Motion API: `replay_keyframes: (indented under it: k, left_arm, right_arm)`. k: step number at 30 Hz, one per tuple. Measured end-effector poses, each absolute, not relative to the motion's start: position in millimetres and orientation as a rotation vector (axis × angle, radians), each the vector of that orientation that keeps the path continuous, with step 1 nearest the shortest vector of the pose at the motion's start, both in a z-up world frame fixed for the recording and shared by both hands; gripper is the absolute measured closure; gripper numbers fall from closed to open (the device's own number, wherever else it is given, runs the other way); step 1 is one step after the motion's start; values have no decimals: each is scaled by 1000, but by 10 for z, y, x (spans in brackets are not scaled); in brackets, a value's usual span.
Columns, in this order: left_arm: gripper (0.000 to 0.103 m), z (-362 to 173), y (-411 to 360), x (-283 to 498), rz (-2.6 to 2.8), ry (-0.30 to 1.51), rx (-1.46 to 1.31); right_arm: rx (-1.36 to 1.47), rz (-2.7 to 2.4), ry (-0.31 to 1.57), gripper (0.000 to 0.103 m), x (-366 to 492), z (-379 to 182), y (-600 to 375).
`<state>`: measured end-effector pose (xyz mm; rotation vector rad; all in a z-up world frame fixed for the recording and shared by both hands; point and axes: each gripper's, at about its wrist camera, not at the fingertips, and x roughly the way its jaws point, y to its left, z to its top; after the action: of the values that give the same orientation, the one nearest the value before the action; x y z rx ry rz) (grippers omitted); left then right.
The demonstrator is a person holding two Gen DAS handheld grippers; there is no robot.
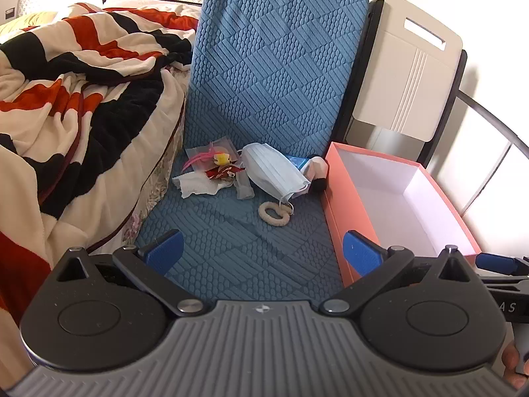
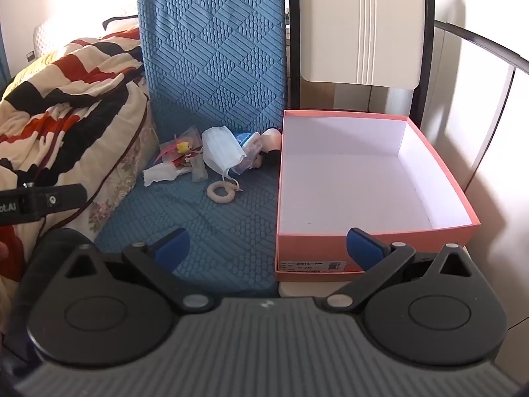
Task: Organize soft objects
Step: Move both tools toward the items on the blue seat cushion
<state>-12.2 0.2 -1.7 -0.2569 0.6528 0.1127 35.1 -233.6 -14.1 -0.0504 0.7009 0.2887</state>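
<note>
Both the left gripper (image 1: 263, 249) and right gripper (image 2: 267, 246) are hovering with jaws spread, empty; reaching first for the face mask (image 1: 274, 173) left of the box (image 1: 334, 198) seems best.

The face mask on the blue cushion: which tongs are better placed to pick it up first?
Probably the left tongs: open and empty, they point almost straight at the face mask. The right tongs, also open, face more toward the orange box.
</note>
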Motion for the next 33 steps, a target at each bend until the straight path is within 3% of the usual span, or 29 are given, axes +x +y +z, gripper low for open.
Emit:
replay_keyframes:
  k: [33]
  left_arm:
    - [0,-74,104,1,148,665,-216]
  right_arm:
    - [-66,323,727,0,436,-286,-2158]
